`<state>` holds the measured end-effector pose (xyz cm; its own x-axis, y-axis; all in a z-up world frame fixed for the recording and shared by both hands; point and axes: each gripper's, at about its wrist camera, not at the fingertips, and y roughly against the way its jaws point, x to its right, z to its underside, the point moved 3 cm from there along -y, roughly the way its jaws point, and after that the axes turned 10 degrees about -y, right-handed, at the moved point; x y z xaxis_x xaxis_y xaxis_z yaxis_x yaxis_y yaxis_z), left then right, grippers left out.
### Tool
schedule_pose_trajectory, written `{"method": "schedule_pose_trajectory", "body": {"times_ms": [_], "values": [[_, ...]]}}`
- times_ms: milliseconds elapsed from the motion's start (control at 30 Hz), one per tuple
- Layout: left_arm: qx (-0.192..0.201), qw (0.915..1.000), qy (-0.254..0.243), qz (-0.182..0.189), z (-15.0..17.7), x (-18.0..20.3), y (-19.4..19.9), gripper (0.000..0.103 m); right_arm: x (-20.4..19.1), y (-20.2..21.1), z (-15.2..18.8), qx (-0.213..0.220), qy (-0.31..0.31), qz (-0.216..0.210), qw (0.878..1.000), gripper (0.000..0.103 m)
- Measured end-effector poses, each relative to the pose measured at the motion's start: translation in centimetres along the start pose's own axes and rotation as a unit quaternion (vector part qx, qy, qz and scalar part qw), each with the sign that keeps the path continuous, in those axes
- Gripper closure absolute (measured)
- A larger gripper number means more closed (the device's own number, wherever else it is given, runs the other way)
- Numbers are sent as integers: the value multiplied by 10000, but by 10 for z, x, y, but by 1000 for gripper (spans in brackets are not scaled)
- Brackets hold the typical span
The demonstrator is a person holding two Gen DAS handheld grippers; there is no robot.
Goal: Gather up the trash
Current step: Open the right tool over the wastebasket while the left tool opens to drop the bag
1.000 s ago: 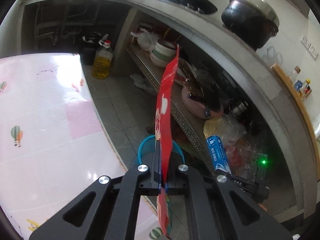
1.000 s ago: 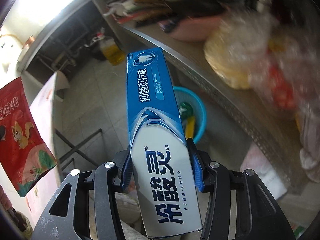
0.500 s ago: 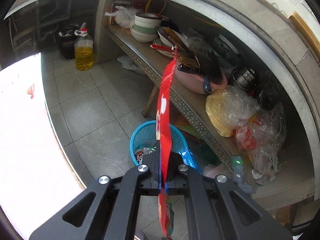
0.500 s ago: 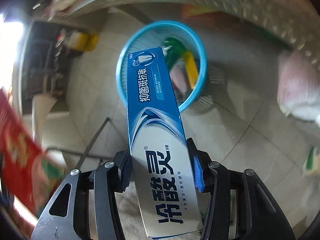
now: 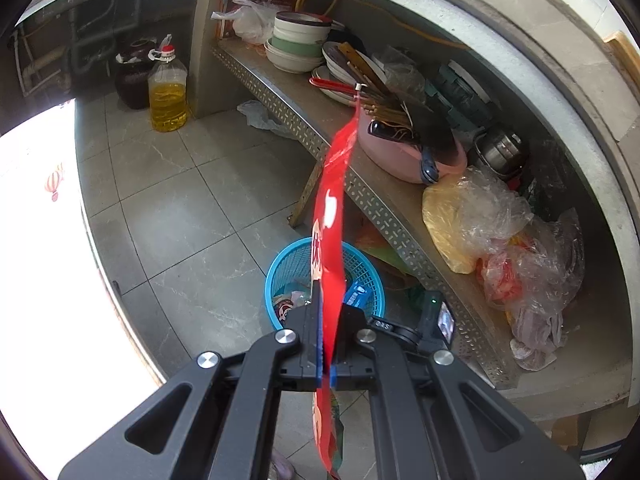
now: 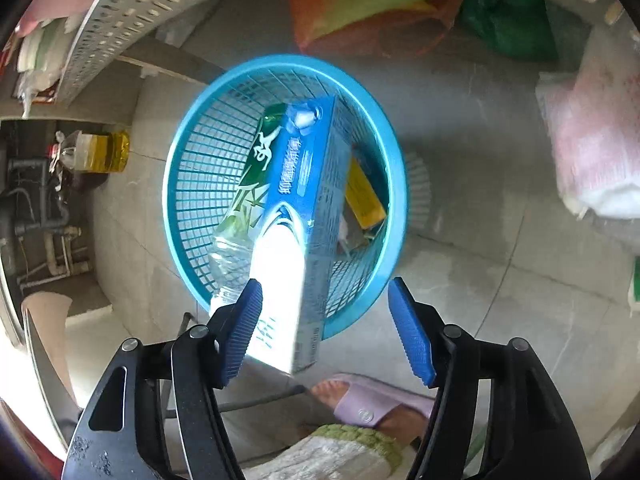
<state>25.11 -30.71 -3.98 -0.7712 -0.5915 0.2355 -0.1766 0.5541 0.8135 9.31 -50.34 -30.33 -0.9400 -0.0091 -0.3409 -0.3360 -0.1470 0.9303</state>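
Slipping from opening right hand-held gripper [image 6: 326, 328], toothpaste box [image 6: 296, 216] over basket [image 6: 184, 168]

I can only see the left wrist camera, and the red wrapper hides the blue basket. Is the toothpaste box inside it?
Observer: Partly. The right gripper is opening its jaws, and the toothpaste box slants nose-first into the blue basket, tail end between the pads.
Operator: What else is in there?
Observer: A green-labelled plastic bottle and a yellow carton.
Operator: Anything close by?
Observer: A foot in a lilac slipper, on the floor beside the basket.
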Motion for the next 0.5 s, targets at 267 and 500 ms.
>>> {"method": "schedule_pose_trajectory", "body": {"times_ms": [267, 500], "values": [[-286, 9951, -897, -291, -34, 24, -47, 102, 5, 46, 11, 537, 618, -67, 9966, 41], [-383, 9801, -1858, -589, -64, 52, -123, 101, 24, 62, 25, 433, 739, -82, 9963, 41]]}}
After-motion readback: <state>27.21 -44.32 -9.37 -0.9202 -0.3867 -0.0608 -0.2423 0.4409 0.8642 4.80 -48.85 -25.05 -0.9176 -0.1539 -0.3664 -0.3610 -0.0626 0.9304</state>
